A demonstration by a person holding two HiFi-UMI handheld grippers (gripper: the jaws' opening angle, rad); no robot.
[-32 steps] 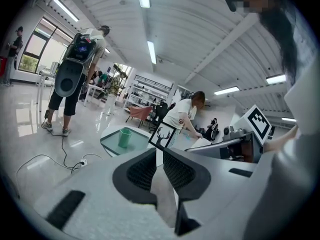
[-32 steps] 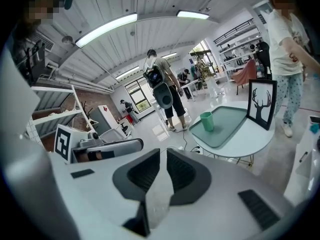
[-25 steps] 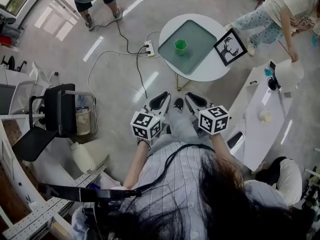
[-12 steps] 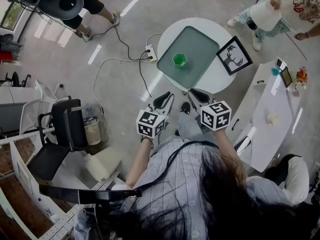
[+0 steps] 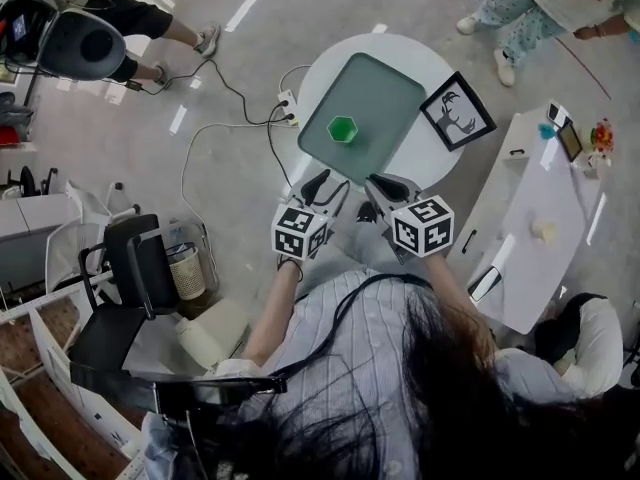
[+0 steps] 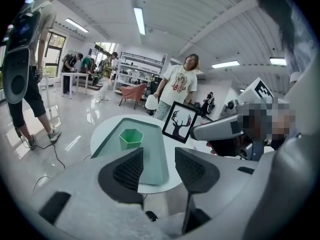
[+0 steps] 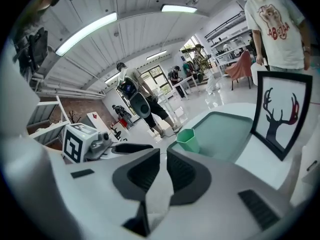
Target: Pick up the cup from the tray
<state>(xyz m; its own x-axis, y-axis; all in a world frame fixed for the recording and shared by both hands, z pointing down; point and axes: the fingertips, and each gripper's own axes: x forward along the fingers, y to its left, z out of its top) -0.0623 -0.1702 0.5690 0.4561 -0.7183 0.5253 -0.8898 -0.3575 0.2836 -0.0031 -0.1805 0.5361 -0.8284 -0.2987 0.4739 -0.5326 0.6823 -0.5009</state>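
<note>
Cup (image 5: 342, 129), one, on one tray (image 5: 388, 93), one framed picture (image 5: 457, 111) beside

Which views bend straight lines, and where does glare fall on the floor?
Left gripper view: fisheye, dark corners, the ceiling light bows. Right gripper view: same warp, its light strip curves. Head view: straighter; bright streaks glare on the floor left of the round table.

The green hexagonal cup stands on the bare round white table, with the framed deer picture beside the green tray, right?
No: the head view shows the green hexagonal cup standing in the green tray, not on the bare round white table. The framed deer picture is beside the tray.
</note>
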